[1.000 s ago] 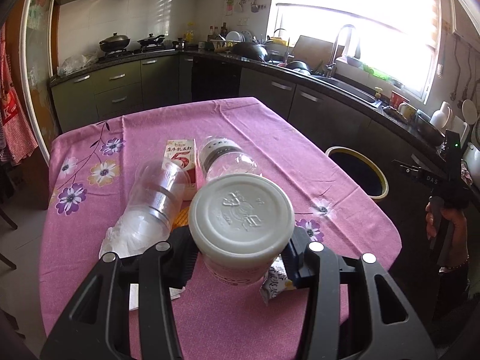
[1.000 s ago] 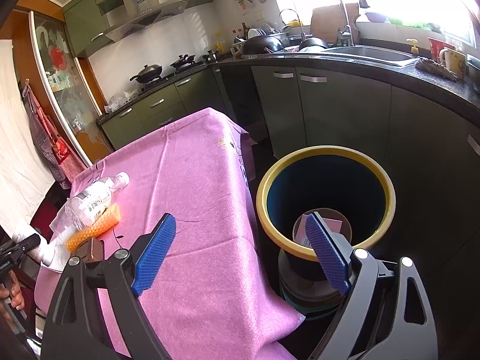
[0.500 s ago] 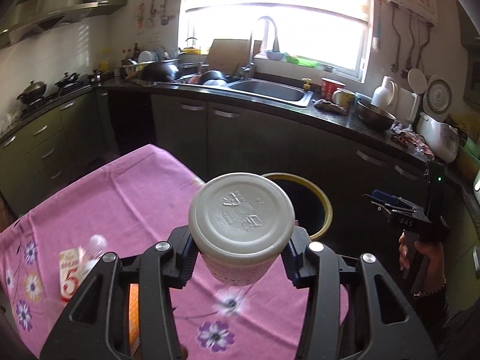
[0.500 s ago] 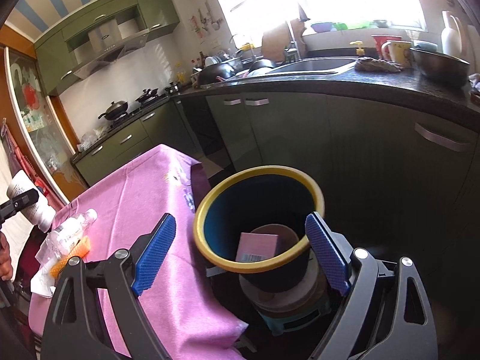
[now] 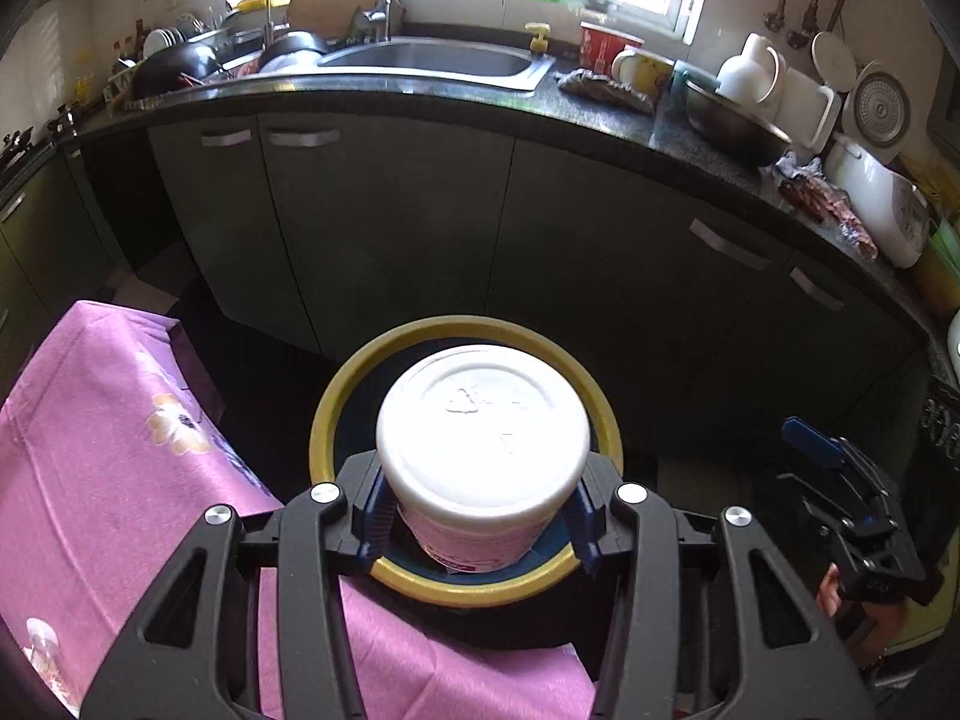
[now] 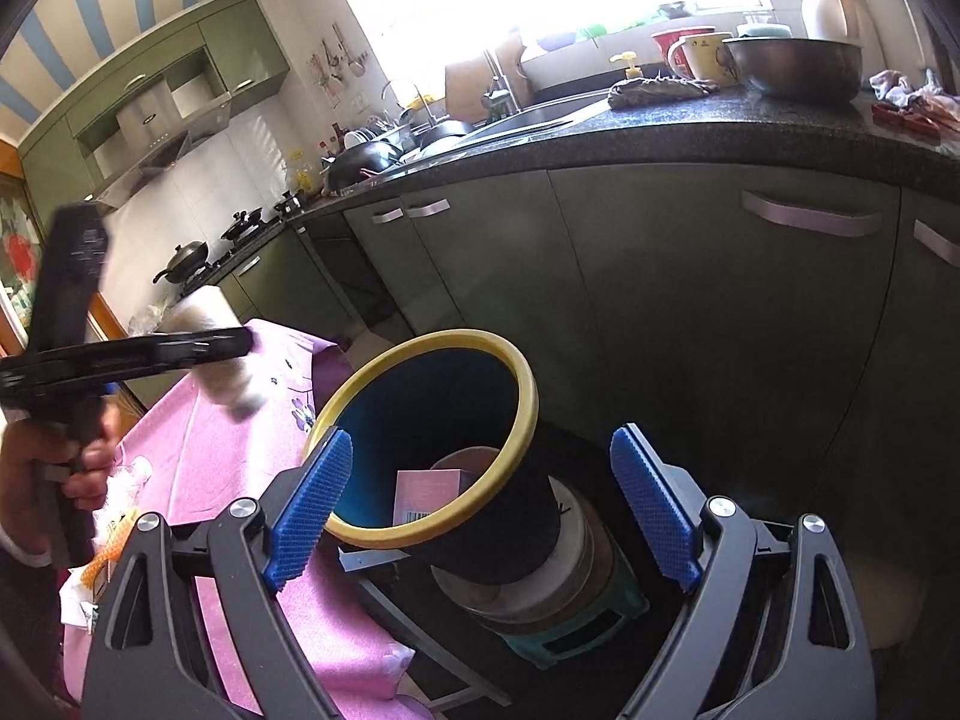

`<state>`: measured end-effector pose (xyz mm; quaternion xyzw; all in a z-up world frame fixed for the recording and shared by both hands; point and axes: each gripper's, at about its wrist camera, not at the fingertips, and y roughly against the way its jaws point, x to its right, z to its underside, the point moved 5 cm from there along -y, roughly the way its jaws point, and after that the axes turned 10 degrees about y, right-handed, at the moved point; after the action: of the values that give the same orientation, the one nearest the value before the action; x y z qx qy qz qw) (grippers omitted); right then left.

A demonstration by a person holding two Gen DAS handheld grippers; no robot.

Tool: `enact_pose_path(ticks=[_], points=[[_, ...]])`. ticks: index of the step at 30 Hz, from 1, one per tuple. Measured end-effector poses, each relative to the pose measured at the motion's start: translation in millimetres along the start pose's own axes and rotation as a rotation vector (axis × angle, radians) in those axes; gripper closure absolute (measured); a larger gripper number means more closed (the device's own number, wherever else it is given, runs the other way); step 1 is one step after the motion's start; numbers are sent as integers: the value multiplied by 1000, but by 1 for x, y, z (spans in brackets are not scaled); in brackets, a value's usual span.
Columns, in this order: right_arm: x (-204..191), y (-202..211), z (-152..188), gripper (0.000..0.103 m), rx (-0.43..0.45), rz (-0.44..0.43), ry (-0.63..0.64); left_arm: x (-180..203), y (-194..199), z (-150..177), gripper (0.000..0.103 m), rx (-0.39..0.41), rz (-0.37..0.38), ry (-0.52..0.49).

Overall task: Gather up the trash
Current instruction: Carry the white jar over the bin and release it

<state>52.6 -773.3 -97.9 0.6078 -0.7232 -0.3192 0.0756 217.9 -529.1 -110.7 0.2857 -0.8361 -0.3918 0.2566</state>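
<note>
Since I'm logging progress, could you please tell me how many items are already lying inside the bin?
2: a pink box against the bin's near wall, and a brown round container right behind it. More may lie hidden beneath.

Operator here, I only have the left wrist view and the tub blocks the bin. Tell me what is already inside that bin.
Observer: The right wrist view looks into the bin: a pink box leans inside, with a brownish round container behind it.
Operator: Report what the bin stands on.
Observer: It sits tilted on a stack of round lid-like things over a teal stool, beside the table.
Operator: Confirm the right gripper is free.
Observer: Right gripper is open and holds nothing; the left gripper is shut on the white tub.
</note>
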Motion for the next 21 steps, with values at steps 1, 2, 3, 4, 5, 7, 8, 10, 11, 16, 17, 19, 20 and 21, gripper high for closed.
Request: enact_pose_path(ticks=[1, 2, 3, 4, 5, 7, 8, 10, 11, 16, 17, 19, 20, 21], points=[[1, 0, 1, 16, -2, 1, -2, 0, -13, -2, 58, -26, -3, 9], [3, 0, 1, 16, -4, 3, -4, 0, -26, -4, 58, -49, -8, 16], [5, 0, 2, 16, -4, 5, -7, -1, -37, -7, 58, -66, -16, 27], [4, 1, 3, 16, -5, 7, -8, -1, -45, -7, 58, -75, -29, 32], [6, 2, 3, 16, -6, 11, -8, -2, -54, -9, 58, -82, -46, 29], [4, 4, 3, 16, -7, 19, -8, -5, -67, -13, 58, -90, -78, 28], [3, 3, 2, 16, -8, 21, -9, -5, -72, -15, 57, -92, -91, 32], [2, 6, 1, 16, -8, 25, -5, -7, -76, -20, 37, -106, -105, 43], [1, 7, 1, 16, -7, 27, 0, -8, -73, -22, 32, -106, -109, 57], [-9, 10, -1, 16, -3, 18, 16, -17, -20, -22, 18, -54, -64, 94], [-11, 9, -2, 16, -3, 11, 18, -19, -1, -20, 14, -29, -53, 101], [-20, 8, -1, 16, -7, -7, 28, -28, 37, -13, 7, 32, -30, 108], [-25, 7, -1, 16, -11, -18, 38, -33, 60, -7, 7, 66, -28, 111], [-31, 5, -1, 16, -15, -29, 48, -40, 80, -1, 7, 88, -36, 114]])
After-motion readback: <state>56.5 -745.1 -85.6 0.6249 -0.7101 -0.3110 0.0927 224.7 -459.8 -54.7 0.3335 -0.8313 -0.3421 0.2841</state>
